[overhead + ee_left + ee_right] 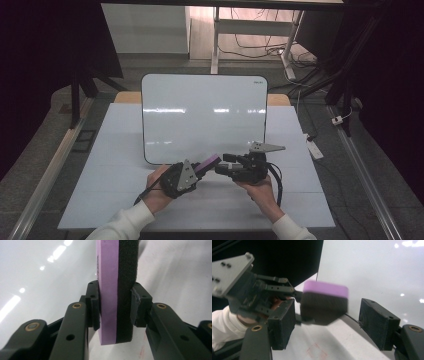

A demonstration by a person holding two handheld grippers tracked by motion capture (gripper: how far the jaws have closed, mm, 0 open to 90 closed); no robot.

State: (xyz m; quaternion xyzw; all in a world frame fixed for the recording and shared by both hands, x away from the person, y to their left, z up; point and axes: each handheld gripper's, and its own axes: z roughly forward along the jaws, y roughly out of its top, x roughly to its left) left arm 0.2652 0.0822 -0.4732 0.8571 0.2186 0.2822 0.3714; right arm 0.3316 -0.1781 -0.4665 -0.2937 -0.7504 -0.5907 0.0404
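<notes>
ITEM 1 – eraser (pixel 116 290), whiteboard type, purple foam back w/ black felt face. Loc: clamped between the jaws of the left gripper (pixel 207 166), pads pressing on both broad faces; felt side against one pad, purple side against the other. One end sticks out beyond the fingertips toward the right gripper (pixel 224 165), the other end hangs back toward the palm side

ITEM 2 – left gripper: clenched on eraser, grip sits near one end of the block, not mid-length

ITEM 3 – right gripper: released; jaws stand apart either side of the eraser's free end, pads clear of it in the right gripper view. Nothing held

ITEM 4 – whiteboard (pixel 200 100), glossy, blank, lying flat just ahead of both grippers on the pale surface (pixel 110 200). Faint red smudge on the surface below the right gripper's jaws

STATUS (judgement): looks like a hand-over of the eraser, left now carrying, right let go or about to take

RISKS (judgement):
- Foam is soft; an off-centre pinch lets the block pivot or droop, esp. if swung fast
- Right jaws bracket the free end; any sideways move of either hand knocks the eraser & twists it in the left grip
- If pressed to the board at a tilt, only an edge of felt wipes & the block may lever out
- Trailing cables near both hands could snag & jerk a gripper mid-move
</notes>
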